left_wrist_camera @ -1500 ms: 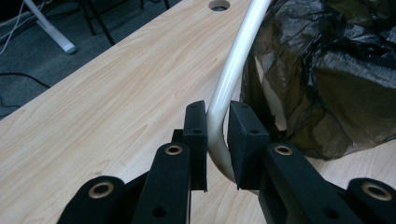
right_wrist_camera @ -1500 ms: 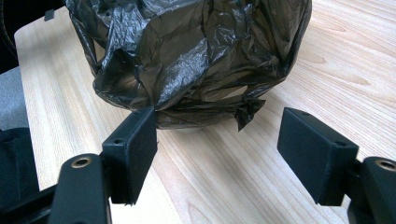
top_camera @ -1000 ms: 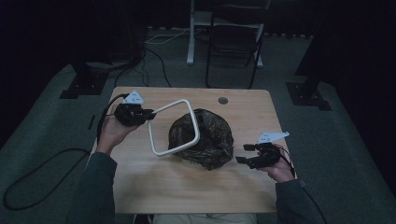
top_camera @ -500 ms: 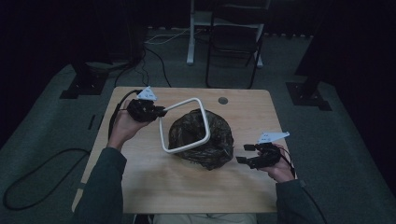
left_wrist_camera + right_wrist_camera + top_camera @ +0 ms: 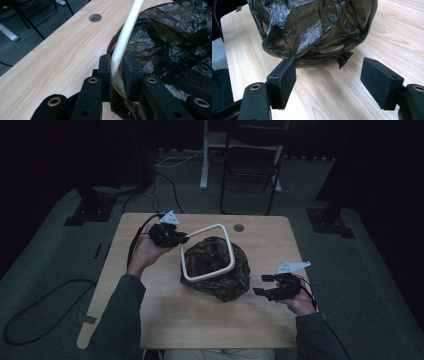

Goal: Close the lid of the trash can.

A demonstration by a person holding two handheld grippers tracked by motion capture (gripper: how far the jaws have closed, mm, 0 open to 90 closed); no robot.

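One table (image 5: 150, 320), two grippers, one white frame, one black bag. The left gripper (image 5: 184, 239) pinches the frame (image 5: 209, 252) at its corner, jaws tight on it, above the bag (image 5: 220, 270) at mid-table. The right gripper (image 5: 262, 285) gapes wide, empty, beside the bag. Since a second ago, frame and left gripper have shifted rightward over the bag; the right hasn't moved.

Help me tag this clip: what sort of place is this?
Probably a lab or studio set up for recording: a lone wooden table on grey carpet, dark curtains behind, stand bases and loose cables on the floor.
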